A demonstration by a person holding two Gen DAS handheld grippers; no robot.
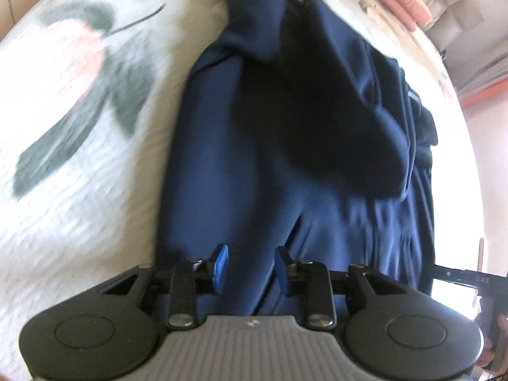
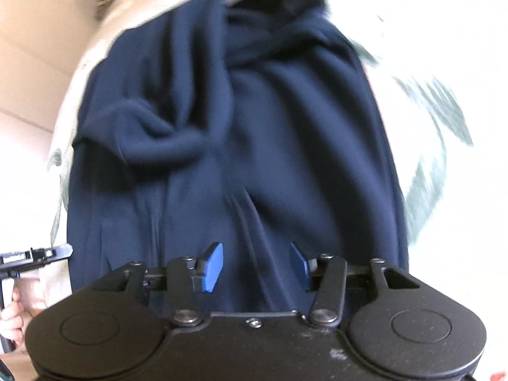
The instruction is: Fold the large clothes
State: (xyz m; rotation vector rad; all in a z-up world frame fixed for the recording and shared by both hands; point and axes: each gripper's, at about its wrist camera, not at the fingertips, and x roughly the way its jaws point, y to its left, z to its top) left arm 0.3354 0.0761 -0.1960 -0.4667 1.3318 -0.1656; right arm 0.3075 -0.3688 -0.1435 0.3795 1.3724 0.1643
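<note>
Navy garment (image 1: 254,146) lies lengthwise on the white bedspread (image 1: 79,190) with its grey-and-pink floral print, already narrowed into a long band, with a sleeve (image 2: 152,133) laid across its upper part. Both tongs hang above the garment's near end with blue pads parted and nothing between them: the left gripper (image 1: 252,265) and the right gripper (image 2: 257,265). By my judgement the side folds are done, while the end-to-end fold and smoothing the bunched sleeve remain.
</note>
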